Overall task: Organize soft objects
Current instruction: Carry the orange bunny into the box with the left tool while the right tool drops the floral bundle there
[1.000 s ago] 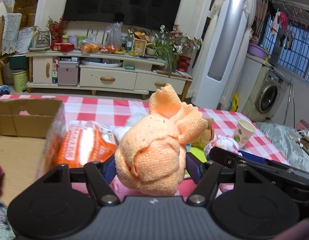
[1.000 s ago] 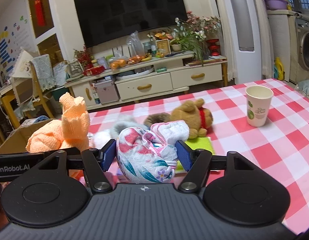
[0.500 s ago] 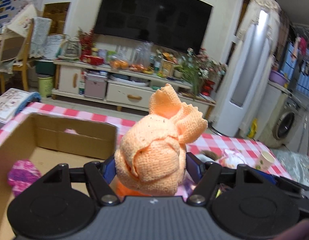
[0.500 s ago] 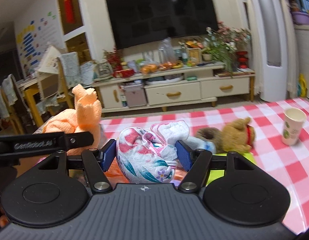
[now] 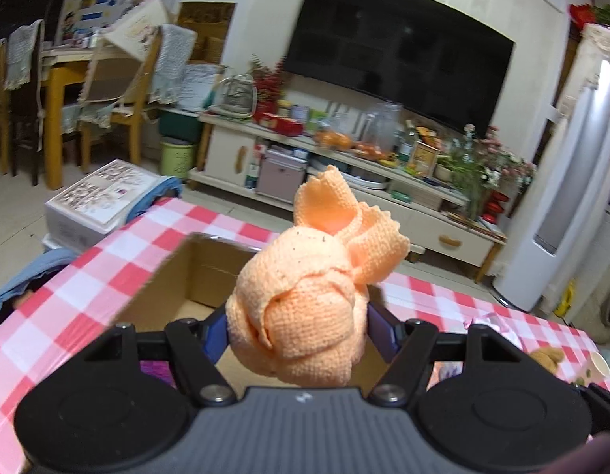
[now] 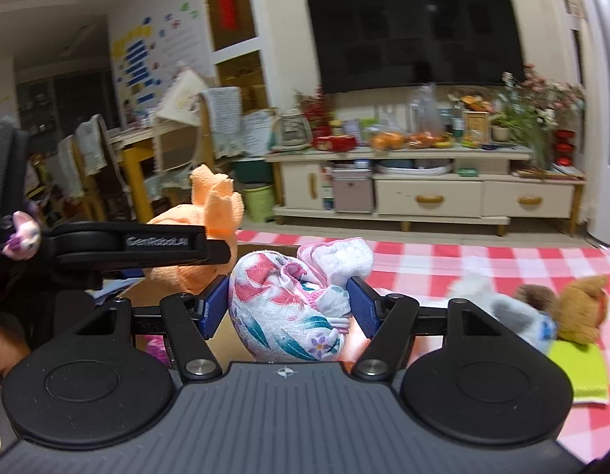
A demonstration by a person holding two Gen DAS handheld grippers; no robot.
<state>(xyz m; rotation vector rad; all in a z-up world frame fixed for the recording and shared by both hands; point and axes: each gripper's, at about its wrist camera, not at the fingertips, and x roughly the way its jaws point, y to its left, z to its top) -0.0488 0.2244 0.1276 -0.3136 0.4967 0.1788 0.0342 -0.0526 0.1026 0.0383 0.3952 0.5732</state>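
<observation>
My left gripper (image 5: 297,324) is shut on a knotted orange knit cloth (image 5: 305,316) and holds it above the open cardboard box (image 5: 202,276) on the red-checked table. A purple soft item (image 5: 154,369) lies in the box. My right gripper (image 6: 289,304) is shut on a knotted floral cloth bundle (image 6: 289,308), held to the right of the left gripper, whose arm and orange cloth (image 6: 194,252) show in the right wrist view. A brown teddy bear (image 6: 581,308) and a grey plush (image 6: 502,312) lie on the table at the right.
A green pad (image 6: 577,367) lies under the plush toys. A paper cup (image 5: 601,363) stands at the table's far right. Beyond the table are a TV cabinet (image 6: 423,197), chairs (image 5: 107,91) and a stack of boxes (image 5: 95,205) on the floor.
Both grippers have swung left with their bundles. The left one has gone from beside the snack bag to above the box's opening. The right one has followed toward the box.
</observation>
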